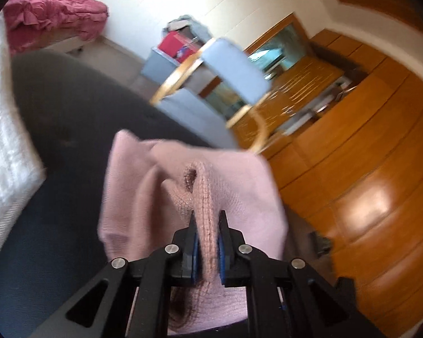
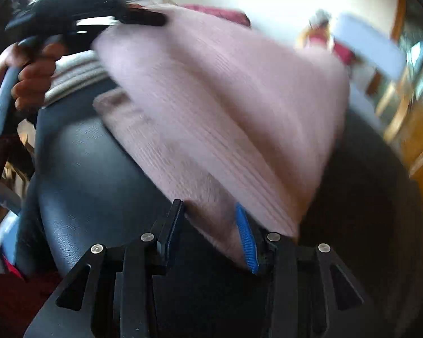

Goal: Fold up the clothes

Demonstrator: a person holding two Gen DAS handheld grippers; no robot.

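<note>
A pale pink knit garment [image 1: 239, 186] lies on a black padded surface [image 1: 59, 140]. My left gripper [image 1: 207, 219] is shut on a raised ridge of the knit, which is bunched between its blue pads. In the right wrist view the pink garment [image 2: 217, 107] hangs blurred from the left gripper [image 2: 143, 18] at the upper left, where a hand [image 2: 33, 76] holds its grip. My right gripper [image 2: 208, 208] is open, low over the black surface [image 2: 84, 169]. The garment's near edge lies between its parted fingers, and no pinch shows.
A white knit blanket [image 1: 2, 112] lies along the left of the black surface. Beyond it stand a blue chair with a gold frame [image 1: 234, 70], a grey box of things [image 1: 166, 59], magenta bedding [image 1: 50, 14] and wooden cupboards [image 1: 366, 169] on the right.
</note>
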